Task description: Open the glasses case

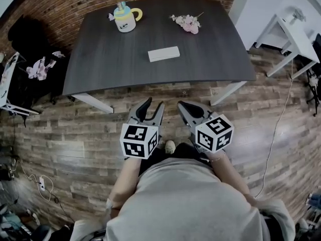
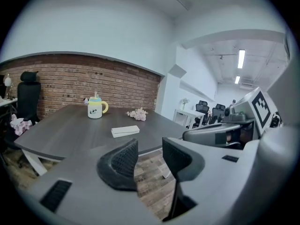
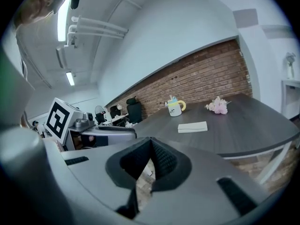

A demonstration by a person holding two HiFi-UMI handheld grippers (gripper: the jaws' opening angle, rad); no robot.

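Left gripper (image 1: 153, 105): ribbed pads parted, empty. Right gripper (image 1: 183, 106): pads together. Flat white oblong glasses case (image 1: 164, 53) lies at twelve o'clock on dark matte table (image 1: 105, 64).

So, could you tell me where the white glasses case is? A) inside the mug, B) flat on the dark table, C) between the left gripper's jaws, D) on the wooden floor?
B: the glasses case lies flat on the table, ahead of the left gripper and the right gripper, neither touching it.

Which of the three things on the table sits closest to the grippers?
The flat white glasses case, alone in the middle of the table; the mug and the pink flowers stand farther back, near its far edge.
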